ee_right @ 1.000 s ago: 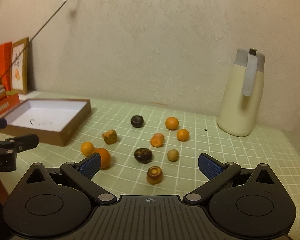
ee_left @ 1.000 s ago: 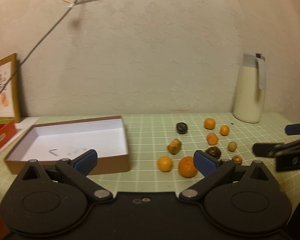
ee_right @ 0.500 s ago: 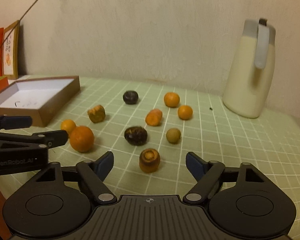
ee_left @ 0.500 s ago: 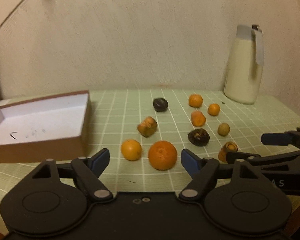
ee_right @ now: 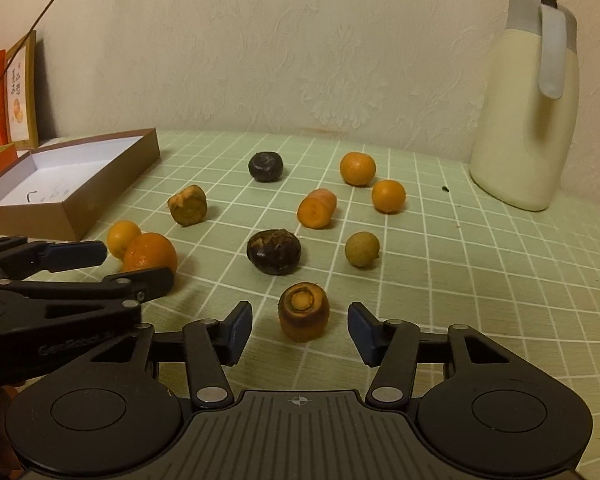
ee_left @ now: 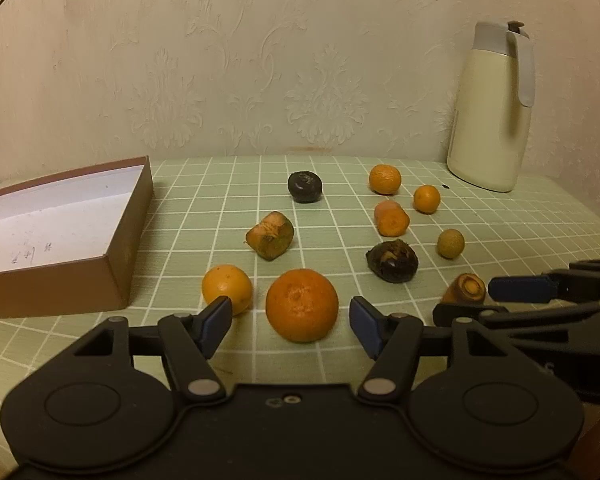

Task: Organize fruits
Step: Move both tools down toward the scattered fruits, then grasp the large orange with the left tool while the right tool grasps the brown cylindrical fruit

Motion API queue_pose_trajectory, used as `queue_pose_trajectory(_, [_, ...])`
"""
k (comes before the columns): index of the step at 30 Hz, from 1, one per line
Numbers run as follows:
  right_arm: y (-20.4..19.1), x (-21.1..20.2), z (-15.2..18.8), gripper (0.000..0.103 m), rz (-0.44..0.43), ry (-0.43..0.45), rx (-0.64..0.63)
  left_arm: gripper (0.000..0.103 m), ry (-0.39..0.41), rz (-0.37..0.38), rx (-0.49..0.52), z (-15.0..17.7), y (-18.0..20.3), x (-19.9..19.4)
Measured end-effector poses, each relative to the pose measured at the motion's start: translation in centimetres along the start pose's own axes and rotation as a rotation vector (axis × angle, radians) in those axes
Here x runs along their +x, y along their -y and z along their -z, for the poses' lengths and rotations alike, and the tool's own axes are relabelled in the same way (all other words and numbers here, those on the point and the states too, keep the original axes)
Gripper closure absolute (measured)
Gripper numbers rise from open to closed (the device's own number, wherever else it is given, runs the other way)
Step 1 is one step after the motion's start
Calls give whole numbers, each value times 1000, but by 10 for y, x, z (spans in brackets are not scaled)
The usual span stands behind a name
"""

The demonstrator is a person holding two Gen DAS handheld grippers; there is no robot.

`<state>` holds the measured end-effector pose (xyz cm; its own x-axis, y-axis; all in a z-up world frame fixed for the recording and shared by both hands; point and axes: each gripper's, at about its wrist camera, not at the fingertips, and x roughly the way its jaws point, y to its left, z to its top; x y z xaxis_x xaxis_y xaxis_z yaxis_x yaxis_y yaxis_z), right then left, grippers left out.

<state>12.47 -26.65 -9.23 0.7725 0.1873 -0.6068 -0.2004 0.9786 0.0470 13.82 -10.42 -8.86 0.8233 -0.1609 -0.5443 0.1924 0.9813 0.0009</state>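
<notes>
On the green checked cloth, a large orange (ee_left: 302,306) sits between the blue pads of my left gripper (ee_left: 291,323). Its jaws are closing, with a gap still showing on each side. A carrot stub (ee_right: 303,316) stands on end between the pads of my right gripper (ee_right: 300,330), whose jaws are also closing and do not touch it. A small orange (ee_left: 227,289) lies just left of the large one. Each gripper shows at the edge of the other's view, side by side and low over the cloth.
An open brown box (ee_left: 128,216) with a white inside lies at the left. Several more fruits and carrot pieces are scattered beyond, among them a dark one (ee_right: 274,256) and a greenish one (ee_right: 362,249). A cream jug (ee_right: 528,120) stands at the back right by the wall.
Both grippers have come down and forward towards the cloth. Their jaws have narrowed from wide open, the left around the large orange, the right around the carrot stub.
</notes>
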Motion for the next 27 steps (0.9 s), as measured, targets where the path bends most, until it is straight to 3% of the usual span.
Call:
queue_pose_trajectory(2, [0,2,0,58,-4,-3,1,50,4,2,1,-1,0,4])
queue_pose_trajectory(6, [2,5,0,63,-2,-12,4,50,19,-1,20,-2,4,5])
queue_pose_trajectory(8, [3,7,0,73,2,-19,6,53,19,-2,27,-1,6,6])
queue_pose_trajectory(10, [4,9,0,73,8,-23,11,67,13,0,44,0,9,6])
queue_pose_trajectory(12, [3,9,0,73,11,-21,11,71,0,-5,57,2,12,6])
queue_pose_trajectory(27, [3,0,-5,74,27,10,12,72,31,-15,61,0,5,-4])
